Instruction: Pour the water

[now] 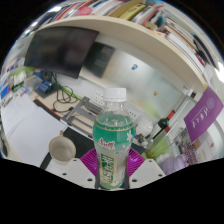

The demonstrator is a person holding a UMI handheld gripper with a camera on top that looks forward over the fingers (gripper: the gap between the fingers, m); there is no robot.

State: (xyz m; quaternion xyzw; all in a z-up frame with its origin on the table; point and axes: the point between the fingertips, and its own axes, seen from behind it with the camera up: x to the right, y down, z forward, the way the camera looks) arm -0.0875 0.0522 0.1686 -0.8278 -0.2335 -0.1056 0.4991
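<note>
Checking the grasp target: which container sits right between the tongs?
The green-labelled bottle with the white cap, between the tongs; the grey cup sits off to one side.

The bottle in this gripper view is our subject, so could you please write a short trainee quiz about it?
1. True or false: the bottle has its white cap on.
2. Where is the bottle relative to the gripper? A) between the fingers B) far beyond them C) lying flat
3. What colour is the bottle's label?

Key: 1 true; 2 A; 3 green.
</note>
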